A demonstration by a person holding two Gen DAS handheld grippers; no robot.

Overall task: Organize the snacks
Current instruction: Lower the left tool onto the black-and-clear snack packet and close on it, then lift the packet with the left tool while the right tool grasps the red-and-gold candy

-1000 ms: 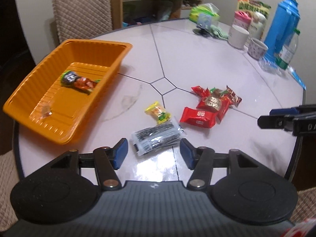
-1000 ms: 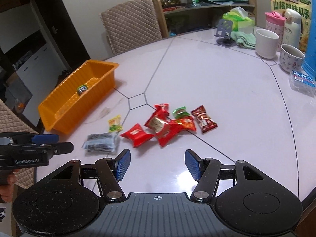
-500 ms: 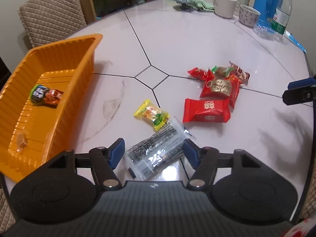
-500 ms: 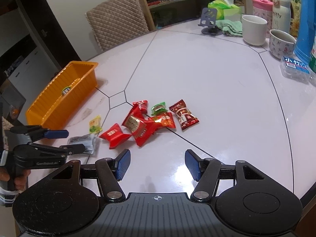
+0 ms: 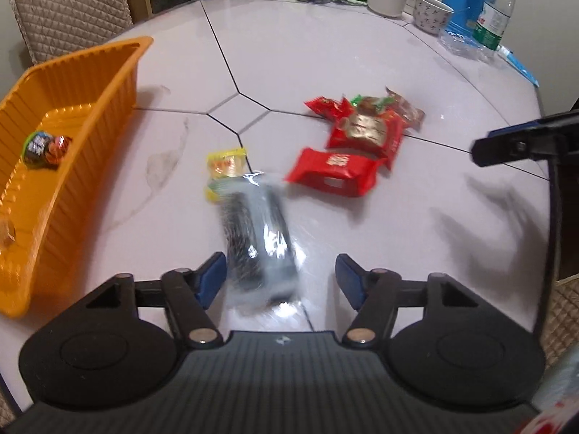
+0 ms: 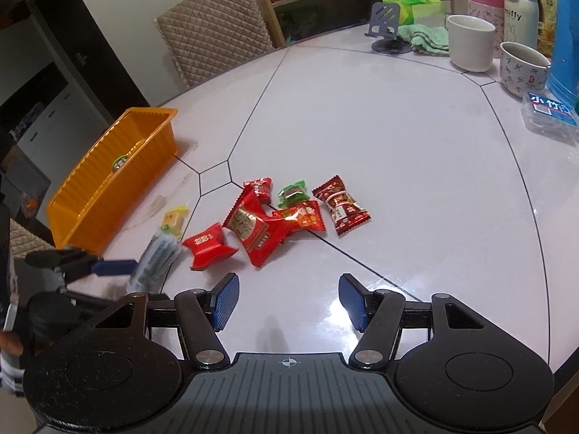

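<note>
My left gripper (image 5: 280, 276) is open, low over the table, with a clear packet of dark snack (image 5: 258, 240) lying between its fingers, blurred; the packet also shows in the right wrist view (image 6: 157, 258). A yellow candy (image 5: 226, 164) lies just beyond it. A red packet (image 5: 333, 171) and a pile of red snacks (image 5: 365, 128) lie to the right. The orange tray (image 5: 108, 83) at the left holds two small sweets (image 5: 45, 146). My right gripper (image 6: 287, 300) is open and empty above the table, short of the red snacks (image 6: 260, 228).
At the far right of the table stand a white mug (image 6: 470, 41), a patterned cup (image 6: 523, 68), a blue flask (image 5: 470, 0), a water bottle (image 5: 494, 18) and a small plastic box (image 6: 550, 115). A padded chair (image 6: 213, 29) stands behind the table.
My left gripper has come down and forward, so the dark snack packet now lies between its open fingers. The right gripper has drifted slightly closer to the red snacks.
</note>
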